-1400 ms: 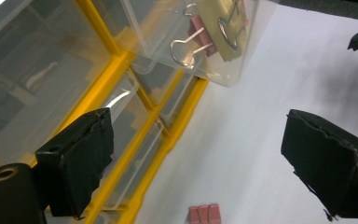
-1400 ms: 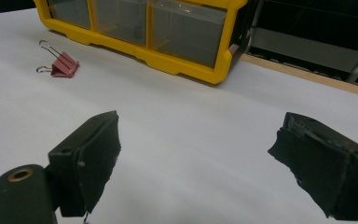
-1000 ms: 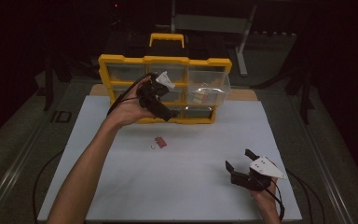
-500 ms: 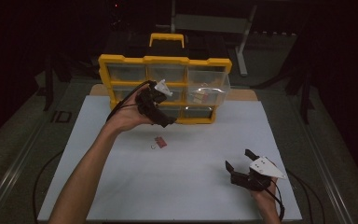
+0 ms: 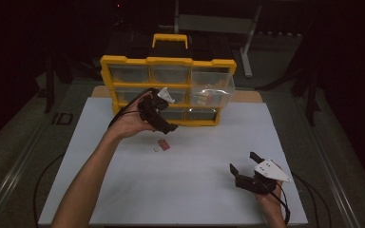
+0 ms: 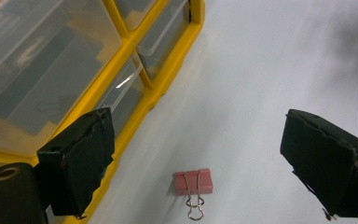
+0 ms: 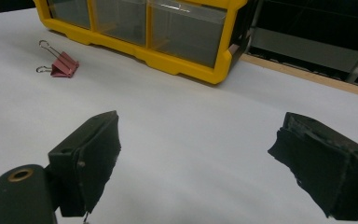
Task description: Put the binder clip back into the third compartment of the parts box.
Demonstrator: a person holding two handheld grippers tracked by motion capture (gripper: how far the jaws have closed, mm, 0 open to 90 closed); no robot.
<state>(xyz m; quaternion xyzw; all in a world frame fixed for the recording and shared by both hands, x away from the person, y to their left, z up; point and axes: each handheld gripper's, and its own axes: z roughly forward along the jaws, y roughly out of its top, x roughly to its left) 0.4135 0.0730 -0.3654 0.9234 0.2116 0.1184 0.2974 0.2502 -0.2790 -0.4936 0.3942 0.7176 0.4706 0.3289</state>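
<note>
A pink binder clip [image 5: 163,144] lies on the white table [image 5: 195,156] in front of a yellow drawer cabinet [image 5: 167,90]. My left gripper [image 5: 167,127] hovers just above and behind the clip, open, pointing down toward it. In the left gripper view the binder clip [image 6: 194,182] lies low between the two wide-apart jaws of the left gripper [image 6: 196,163], untouched. My right gripper [image 5: 243,163] rests open near the table's front right, with nothing between its jaws. From the right gripper view the binder clip [image 7: 63,64] lies far off at the upper left, beyond the right gripper [image 7: 193,154].
One clear drawer [image 5: 213,93] at the cabinet's right stands pulled out with small items inside. The cabinet's yellow handle [image 5: 170,39] rises at its top. A wooden board edge [image 5: 247,96] shows behind the mat at the right. Dark surroundings ring the table.
My left hand has come down and a little toward the clip from in front of the cabinet. The right gripper has stayed where it was.
</note>
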